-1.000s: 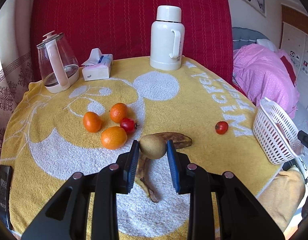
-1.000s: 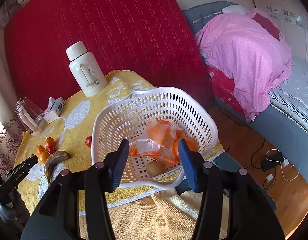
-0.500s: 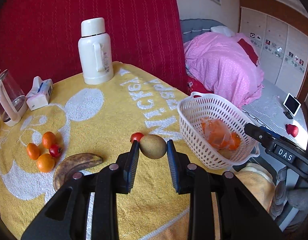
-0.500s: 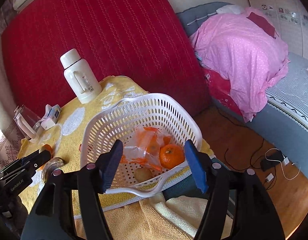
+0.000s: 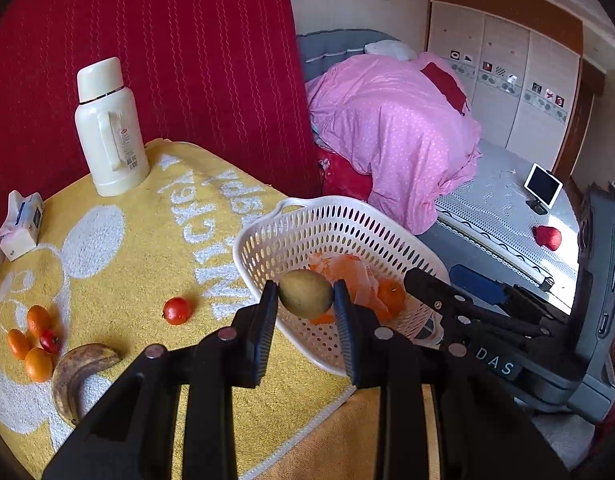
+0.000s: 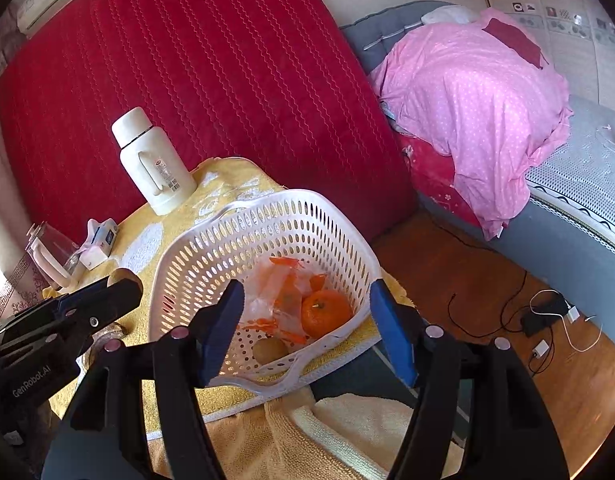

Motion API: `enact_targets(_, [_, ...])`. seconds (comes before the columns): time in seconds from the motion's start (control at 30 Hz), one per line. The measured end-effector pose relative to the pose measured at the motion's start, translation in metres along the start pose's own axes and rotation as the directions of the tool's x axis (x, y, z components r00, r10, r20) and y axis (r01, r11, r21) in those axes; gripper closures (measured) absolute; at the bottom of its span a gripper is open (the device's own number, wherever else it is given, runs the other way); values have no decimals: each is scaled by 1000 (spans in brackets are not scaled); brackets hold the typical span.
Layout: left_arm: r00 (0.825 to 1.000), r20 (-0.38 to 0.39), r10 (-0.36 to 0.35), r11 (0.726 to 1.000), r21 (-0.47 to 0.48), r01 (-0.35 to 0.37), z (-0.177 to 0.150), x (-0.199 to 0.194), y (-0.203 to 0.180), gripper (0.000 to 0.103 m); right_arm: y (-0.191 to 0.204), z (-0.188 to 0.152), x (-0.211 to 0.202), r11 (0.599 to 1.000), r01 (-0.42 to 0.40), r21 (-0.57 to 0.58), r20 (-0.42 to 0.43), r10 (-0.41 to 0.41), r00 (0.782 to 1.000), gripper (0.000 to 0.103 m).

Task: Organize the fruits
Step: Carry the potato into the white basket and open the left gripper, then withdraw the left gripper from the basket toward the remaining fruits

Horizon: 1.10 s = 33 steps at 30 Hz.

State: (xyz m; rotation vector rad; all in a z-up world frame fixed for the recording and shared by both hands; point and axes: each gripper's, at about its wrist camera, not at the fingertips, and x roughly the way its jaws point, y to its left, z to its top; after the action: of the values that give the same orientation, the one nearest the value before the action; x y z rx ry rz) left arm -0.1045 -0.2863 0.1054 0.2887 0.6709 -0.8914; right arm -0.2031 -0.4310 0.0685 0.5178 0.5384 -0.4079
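Note:
My left gripper [image 5: 303,310] is shut on a greenish-brown oval fruit [image 5: 305,294] and holds it above the near left rim of the white slotted basket [image 5: 243,248]. In the basket lie an orange [image 6: 325,312], a second brownish fruit [image 6: 269,350] and a clear plastic bag [image 6: 279,292] with orange print. My right gripper [image 6: 305,292] stands open just short of the basket's near rim, with nothing between its pads. On the yellow towel remain a red tomato [image 5: 176,311], three small oranges [image 5: 37,358], a small red fruit [image 5: 48,340] and a browned banana [image 5: 81,368].
A white thermos [image 5: 107,128] and a tissue box [image 5: 21,224] stand at the back of the table. A glass kettle [image 6: 47,256] is at its far left. The basket sits at the table's right edge, beyond which are a wooden floor with cables [image 6: 547,320] and a bed with a pink duvet [image 5: 395,128].
My left gripper has carried the oval fruit rightward from over the banana to above the basket. The right jaws have widened, and the orange now lies uncovered in the basket.

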Motion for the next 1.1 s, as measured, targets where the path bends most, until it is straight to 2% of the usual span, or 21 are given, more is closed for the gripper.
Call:
enact_targets(0.03, [1000, 0, -6, 1000, 0, 6, 0, 1, -3, 72, -1, 0, 0, 1000, 0, 1, 0, 0, 1000, 36])
enact_targets(0.07, [1000, -1, -10, 1000, -2, 10, 0, 2, -3, 66, -2, 0, 0, 1000, 0, 3, 0, 0, 1000, 36])
enact_targets(0.1, [1000, 0, -9, 1000, -6, 9, 0, 3, -3, 52, -2, 0, 0, 1000, -1, 5, -1, 1, 1000, 36])
enact_targets(0.17, [1000, 12, 7, 1000, -16, -7, -2, 3, 0, 41, -3, 0, 0, 1000, 1, 8, -1, -1, 1000, 36])
enact_targets(0.33, [999, 15, 39, 998, -52, -38, -5, 2, 13, 39, -5, 0, 1, 1000, 3, 14, -3, -3, 1000, 36])
enact_targets(0.53, [996, 42, 75, 995, -64, -72, -7, -2, 24, 27, -4, -1, 2, 1000, 6, 10, -6, -6, 1000, 36])
enact_targets(0.6, [995, 43, 85, 994, -69, -82, -8, -3, 28, 18, -3, -1, 1, 1000, 7, 10, -4, -7, 1000, 36])
enact_targets(0.7, [994, 42, 99, 992, -82, -96, -11, -5, 33, 13, -2, -2, 0, 1000, 8, 8, -3, -8, 1000, 36])
enact_targets(0.97, [990, 9, 138, 979, -154, -135, -22, -8, 60, 10, 2, -2, -3, 1000, 7, 2, 1, -7, 1000, 35])
enact_targets(1.1, [986, -5, 164, 967, -197, -162, -28, -11, 78, 10, 8, -1, -3, 1000, -2, -2, 0, 2, 1000, 29])
